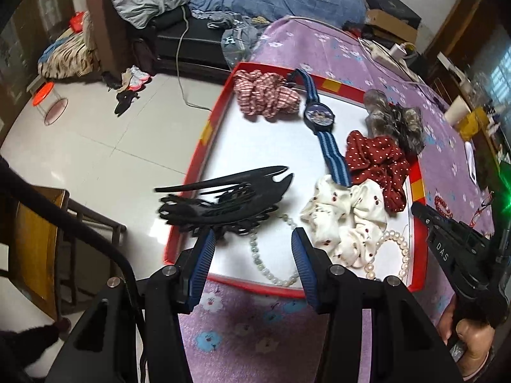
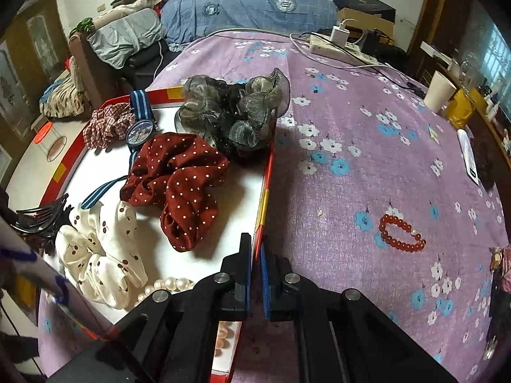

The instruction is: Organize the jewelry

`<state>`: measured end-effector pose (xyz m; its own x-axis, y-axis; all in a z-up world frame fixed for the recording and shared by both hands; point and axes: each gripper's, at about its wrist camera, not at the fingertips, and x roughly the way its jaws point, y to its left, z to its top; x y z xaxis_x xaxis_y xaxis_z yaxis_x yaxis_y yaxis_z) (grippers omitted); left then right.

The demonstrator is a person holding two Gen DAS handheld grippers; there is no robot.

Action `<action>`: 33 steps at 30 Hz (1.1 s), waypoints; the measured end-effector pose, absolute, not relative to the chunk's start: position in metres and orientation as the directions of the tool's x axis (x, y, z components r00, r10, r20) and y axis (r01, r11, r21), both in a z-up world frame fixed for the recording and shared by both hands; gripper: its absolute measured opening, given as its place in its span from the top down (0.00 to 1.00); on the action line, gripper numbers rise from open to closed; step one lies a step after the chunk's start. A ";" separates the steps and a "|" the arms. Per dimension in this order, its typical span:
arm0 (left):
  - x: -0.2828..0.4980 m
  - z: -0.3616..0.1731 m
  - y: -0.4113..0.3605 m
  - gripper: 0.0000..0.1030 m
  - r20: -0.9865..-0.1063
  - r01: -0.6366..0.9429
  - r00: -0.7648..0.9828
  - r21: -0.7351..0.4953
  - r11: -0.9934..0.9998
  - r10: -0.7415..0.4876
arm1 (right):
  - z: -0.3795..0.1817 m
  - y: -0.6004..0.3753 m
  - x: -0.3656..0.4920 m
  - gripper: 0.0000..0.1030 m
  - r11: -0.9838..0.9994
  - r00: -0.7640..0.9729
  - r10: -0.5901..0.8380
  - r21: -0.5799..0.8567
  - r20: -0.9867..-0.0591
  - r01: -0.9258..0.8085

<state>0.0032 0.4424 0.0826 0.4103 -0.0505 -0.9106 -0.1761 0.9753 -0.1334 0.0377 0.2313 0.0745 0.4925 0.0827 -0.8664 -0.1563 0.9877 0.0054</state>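
A red-rimmed white tray (image 1: 204, 146) on the purple flowered cloth holds a blue striped watch (image 1: 319, 116), several scrunchies, a black hair claw (image 1: 223, 198), a pale green bead bracelet (image 1: 265, 265) and a pearl bracelet (image 1: 396, 255). My left gripper (image 1: 254, 242) is open over the tray's near edge. The green beads lie below its gap and the claw lies just beyond its left finger. My right gripper (image 2: 255, 245) is shut with nothing between its pads, above the tray's right rim (image 2: 266, 185). A red bead bracelet (image 2: 402, 234) lies on the cloth to its right.
A power strip (image 2: 341, 48) with cables and a paper cup (image 2: 439, 91) stand at the cloth's far side. A small dark trinket (image 2: 499, 274) lies at the right edge. A wooden chair (image 1: 38, 242) stands by the table's left, above tiled floor.
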 end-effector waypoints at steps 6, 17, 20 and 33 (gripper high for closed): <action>0.016 0.079 0.441 0.53 -0.915 -0.169 0.403 -0.107 0.980 -0.030 | 0.068 0.238 0.033 0.95 0.987 0.502 0.092 0.013 -0.860 -0.157; 0.021 0.077 0.462 0.53 -0.908 -0.256 0.418 -0.133 0.957 -0.015 | 0.057 0.210 0.042 0.95 0.982 0.473 0.179 0.129 -0.863 -0.136; 0.020 0.072 0.464 0.53 -0.911 -0.270 0.412 -0.140 0.953 -0.017 | 0.061 0.215 0.044 0.96 0.980 0.485 0.183 0.119 -0.855 -0.160; 0.025 0.052 0.444 0.46 -0.913 -0.232 0.409 -0.115 0.966 -0.011 | 0.055 0.216 0.037 0.88 0.938 0.452 0.331 0.240 -0.828 -0.249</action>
<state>0.0253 0.4442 0.0522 0.4088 -0.0108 -0.9126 -0.2317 0.9659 -0.1152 0.0373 0.2159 0.0555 0.4517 0.3315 -0.8283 -0.2492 0.9384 0.2396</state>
